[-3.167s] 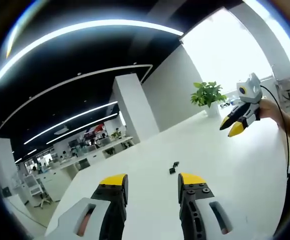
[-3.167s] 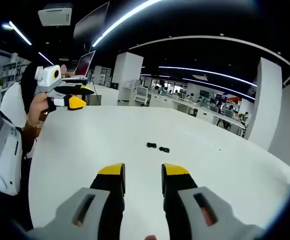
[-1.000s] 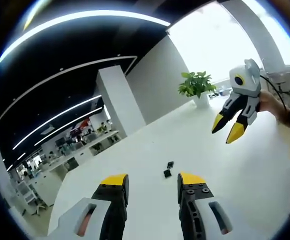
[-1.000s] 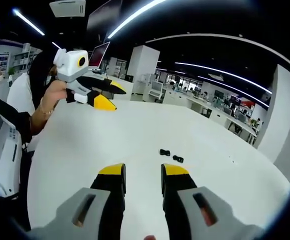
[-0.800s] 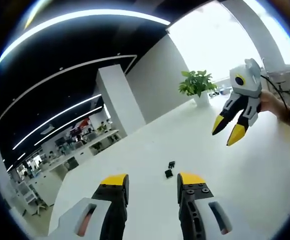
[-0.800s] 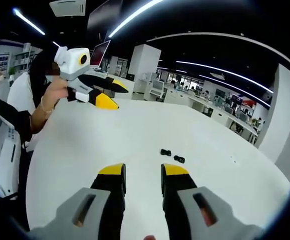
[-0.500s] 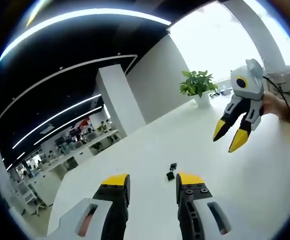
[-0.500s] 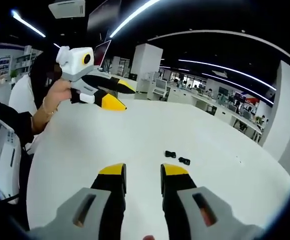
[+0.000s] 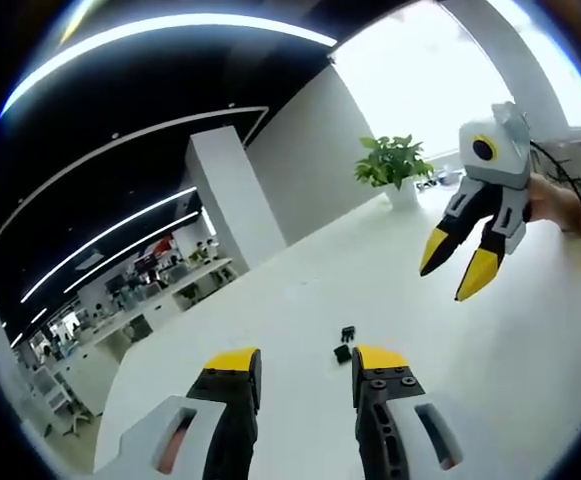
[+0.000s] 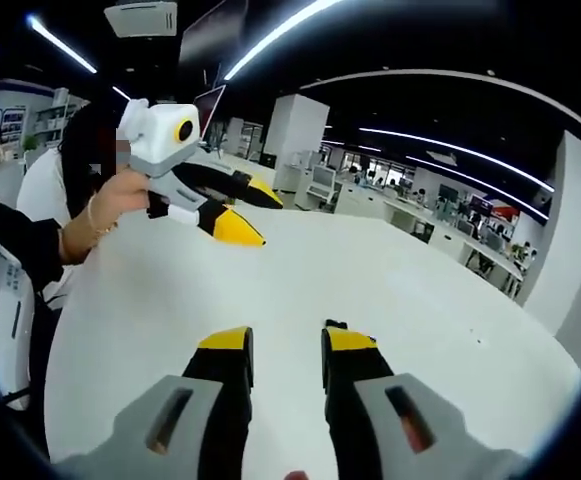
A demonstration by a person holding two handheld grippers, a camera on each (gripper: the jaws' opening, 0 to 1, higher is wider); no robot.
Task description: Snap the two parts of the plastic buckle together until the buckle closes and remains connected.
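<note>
Buckle (image 9: 345,343) halves lie apart on the white tabletop (image 9: 510,360), low in the centre of the left gripper view, just above and between the tips of the left tongs (image 9: 295,362). They are two small black pieces, one slightly above the other, close together but not joined. In the right gripper view only a dark sliver peeks over the right tongs' (image 10: 287,341) own right tip; I cannot tell which half it is.

Both tongs stand open and empty. The right tongs also show at the upper right of the left gripper view (image 9: 452,268), parted and held clear above the tabletop; the left tongs appear at the upper left of the right gripper view (image 10: 240,215), likewise aloft.

The step in hand looks like the approach. To do it well, each pair of tongs should probably settle on its own half, gripping the body and leaving the mating ends free. The halves are tiny and light and may skid on the smooth surface, so a slow, square closing seems wise.

Behind lies a large open office: white pillars, strip lights on a dark ceiling, rows of desks, a potted plant (image 9: 390,168) by a bright window.
</note>
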